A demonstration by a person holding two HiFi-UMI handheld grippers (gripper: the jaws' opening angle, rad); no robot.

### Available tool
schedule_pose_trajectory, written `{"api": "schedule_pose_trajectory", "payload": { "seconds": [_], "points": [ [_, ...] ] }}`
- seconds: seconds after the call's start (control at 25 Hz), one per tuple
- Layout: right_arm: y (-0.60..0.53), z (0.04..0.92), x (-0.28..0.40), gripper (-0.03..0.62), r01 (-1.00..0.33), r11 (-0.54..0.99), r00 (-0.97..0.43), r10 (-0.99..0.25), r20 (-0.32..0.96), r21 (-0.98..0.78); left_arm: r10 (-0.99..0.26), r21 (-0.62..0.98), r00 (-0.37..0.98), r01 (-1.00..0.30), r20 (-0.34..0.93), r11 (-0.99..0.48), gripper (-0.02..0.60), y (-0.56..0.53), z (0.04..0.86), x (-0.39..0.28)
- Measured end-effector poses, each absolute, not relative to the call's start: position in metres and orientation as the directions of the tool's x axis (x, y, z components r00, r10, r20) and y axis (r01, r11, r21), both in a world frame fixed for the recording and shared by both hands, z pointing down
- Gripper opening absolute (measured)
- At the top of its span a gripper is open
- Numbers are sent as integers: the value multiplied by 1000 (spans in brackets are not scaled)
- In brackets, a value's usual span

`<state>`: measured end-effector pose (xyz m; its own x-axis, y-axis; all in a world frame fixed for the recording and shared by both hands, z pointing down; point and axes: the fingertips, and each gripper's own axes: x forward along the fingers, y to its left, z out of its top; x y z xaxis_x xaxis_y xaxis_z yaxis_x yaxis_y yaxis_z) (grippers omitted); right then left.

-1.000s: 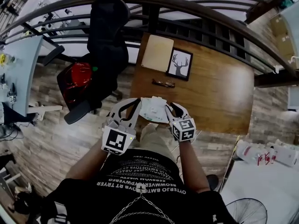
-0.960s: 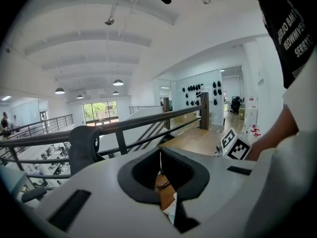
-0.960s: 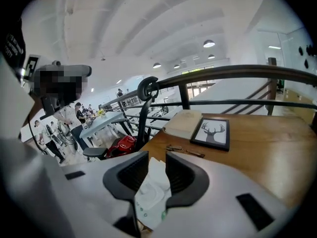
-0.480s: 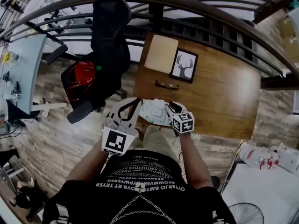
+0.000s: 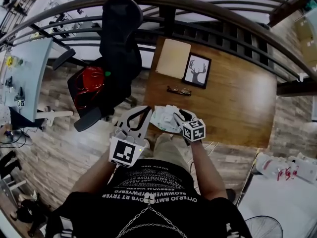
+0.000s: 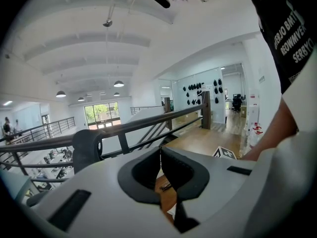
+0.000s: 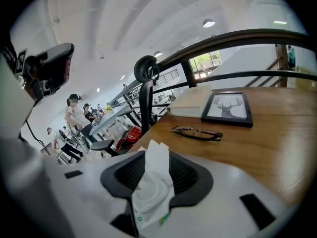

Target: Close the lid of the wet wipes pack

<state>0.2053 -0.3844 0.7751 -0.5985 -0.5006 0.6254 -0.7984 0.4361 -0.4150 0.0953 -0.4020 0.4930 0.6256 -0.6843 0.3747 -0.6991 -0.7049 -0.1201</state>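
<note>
We are on a mezzanine above an open office, at a wooden table (image 5: 237,103) set against a dark railing (image 5: 223,9). The wet wipes pack (image 5: 166,117) is held up off the table's near edge, between the two grippers. The right gripper (image 7: 157,170) is clenched on it at the lid end, we judge to steady it, and a wipe (image 7: 157,157) stands up between the jaws, so the lid looks unclosed.

The left gripper (image 6: 161,165) has its tips pressed together at the pack's left edge (whether they nip the film, we cannot tell). Glasses (image 7: 197,132) and a framed deer picture (image 7: 228,108) lie well beyond.

No brand is readable on the pack, only a small green mark. The shirt's lettering shows upside down and cannot be read with confidence.
</note>
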Motion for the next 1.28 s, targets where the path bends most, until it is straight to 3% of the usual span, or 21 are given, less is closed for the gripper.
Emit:
{"api": "schedule_pose_trajectory", "payload": {
  "seconds": [0.2,0.32,0.4,1.28],
  "points": [
    [-399,769,224,160,-860,392,-508,-588,630,-327,-673,-113,631,-692,385,-713,28,-390,492,87],
    [-406,783,226,227,-850,370,-527,-559,640,-376,-670,-110,623,-694,404,-712,28,-384,496,79],
    [-404,793,223,235,-838,373,-544,-529,651,-397,-667,-113,617,-693,417,-712,29,-379,497,75],
    [-363,769,182,202,-786,391,-618,-499,608,-478,-686,-118,642,-694,343,-710,28,-362,471,49]
  ]
}}
